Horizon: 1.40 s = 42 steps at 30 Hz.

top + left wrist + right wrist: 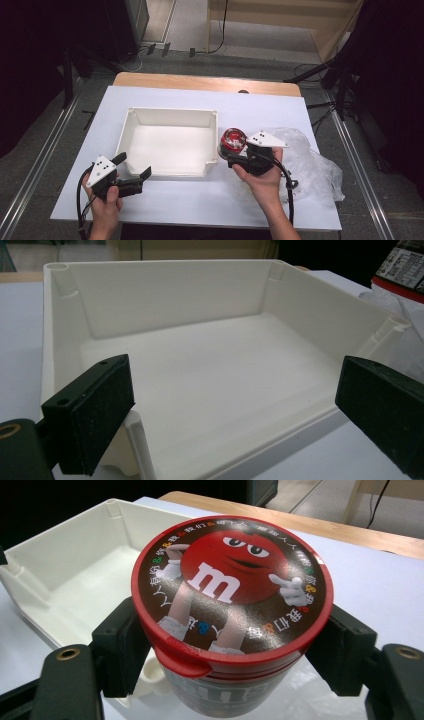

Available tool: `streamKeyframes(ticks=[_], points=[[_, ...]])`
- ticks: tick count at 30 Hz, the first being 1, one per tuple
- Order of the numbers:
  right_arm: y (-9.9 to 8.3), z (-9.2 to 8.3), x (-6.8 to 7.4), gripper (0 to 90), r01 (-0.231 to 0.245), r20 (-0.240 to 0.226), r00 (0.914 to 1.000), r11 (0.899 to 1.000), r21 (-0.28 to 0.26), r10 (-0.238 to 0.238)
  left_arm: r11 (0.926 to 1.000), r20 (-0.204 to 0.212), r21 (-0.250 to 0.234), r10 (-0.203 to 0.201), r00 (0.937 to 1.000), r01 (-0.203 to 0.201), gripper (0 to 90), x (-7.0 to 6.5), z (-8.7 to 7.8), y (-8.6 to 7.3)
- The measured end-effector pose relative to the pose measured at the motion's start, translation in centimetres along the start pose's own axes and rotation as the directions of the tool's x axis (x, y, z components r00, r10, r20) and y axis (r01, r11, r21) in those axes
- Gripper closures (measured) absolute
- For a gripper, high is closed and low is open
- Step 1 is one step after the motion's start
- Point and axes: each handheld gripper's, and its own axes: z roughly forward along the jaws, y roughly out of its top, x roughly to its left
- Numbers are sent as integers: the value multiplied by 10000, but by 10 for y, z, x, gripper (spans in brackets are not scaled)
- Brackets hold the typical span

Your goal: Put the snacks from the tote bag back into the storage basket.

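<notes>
While the right claw grips a red-lidded candy tub by its sides, jaws pressed on either flank just under the lid, the tub sits upright just beside the right wall of the white tray, near its front right corner. Lid shows a red cartoon candy character. Tub bottom hidden, cannot tell if it rests on the white surface. Left claw released, jaws spread wide, nothing between them, one jaw touching or just off the tray's front left corner. Crumpled clear plastic bag lies right of the right hand. Left hand low at front left.
</notes>
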Motion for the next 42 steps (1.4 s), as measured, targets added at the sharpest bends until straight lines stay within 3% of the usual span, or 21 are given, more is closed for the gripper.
streamKeyframes(ticks=[24,42], points=[[15,25,24,259,518,-522,9973,9986,66,-514,9997,76,-199,145,9999,-144,10,4,-6,1],[12,47,34,259,900,-752,9933,9954,321,-874,9997,172,-137,223,9996,-221,10,7,-5,0]])
